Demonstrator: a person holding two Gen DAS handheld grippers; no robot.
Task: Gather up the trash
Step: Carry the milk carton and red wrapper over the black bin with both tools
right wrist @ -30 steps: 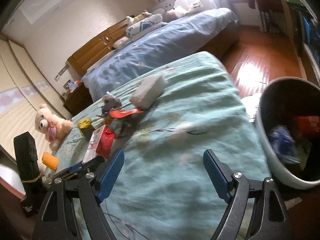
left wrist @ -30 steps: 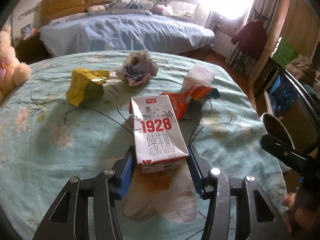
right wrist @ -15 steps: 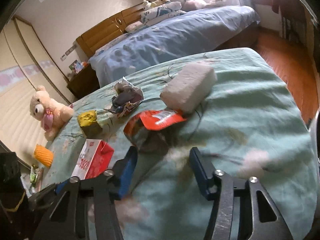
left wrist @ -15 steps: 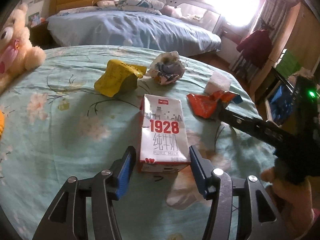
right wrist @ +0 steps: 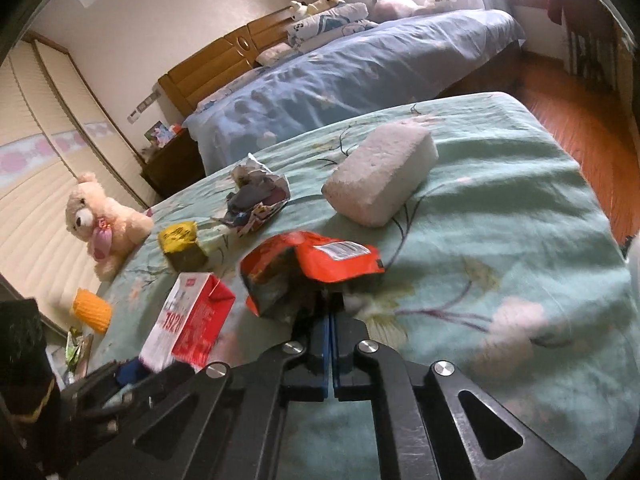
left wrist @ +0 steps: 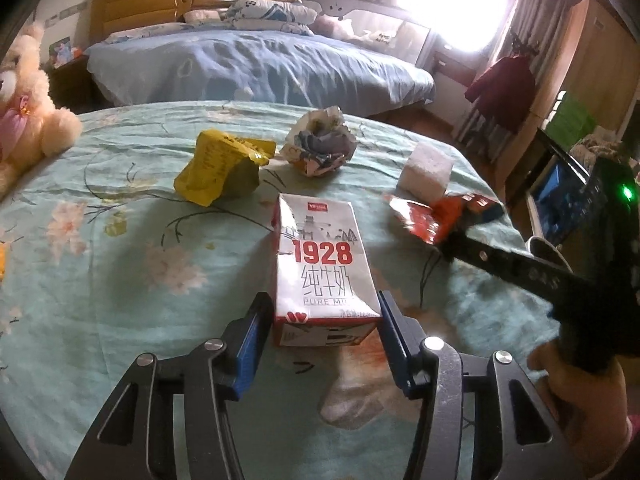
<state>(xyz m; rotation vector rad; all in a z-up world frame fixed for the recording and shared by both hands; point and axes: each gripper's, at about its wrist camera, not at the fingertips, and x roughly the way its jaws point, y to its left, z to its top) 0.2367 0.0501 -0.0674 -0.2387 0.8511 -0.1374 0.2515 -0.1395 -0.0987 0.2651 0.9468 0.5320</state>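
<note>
Two grippers were at work over the bedspread [left wrist: 100,288]. Your left gripper [left wrist: 320,328] was about half open around the near end of the carton [left wrist: 324,272], which lay flat on the cloth with its "1928" face up; its jaws had just been closing a little, and the blue pads [left wrist: 250,340] stood beside the carton's sides, though you could not tell from the left wrist view whether they pressed on it.

Your right gripper [right wrist: 330,312] had just been closing and its jaws were fully together, the blue pads [right wrist: 320,344] meeting with no gap. Its tips reached the near edge of the red wrapper [right wrist: 316,268]; whether any foil was pinched between them could not be made out, since the wrapper hid the tips. In the left wrist view the same gripper [left wrist: 452,248] came in from the right, its tip at the wrapper [left wrist: 424,220], with your hand [left wrist: 576,396] low on its handle.

Beyond lay the yellow pack [left wrist: 220,172], the paper ball [left wrist: 320,148] and the white block [right wrist: 380,180], each apart from the others, the block just behind the wrapper. At the bedspread's left edge sat the teddy bear [right wrist: 104,224].
</note>
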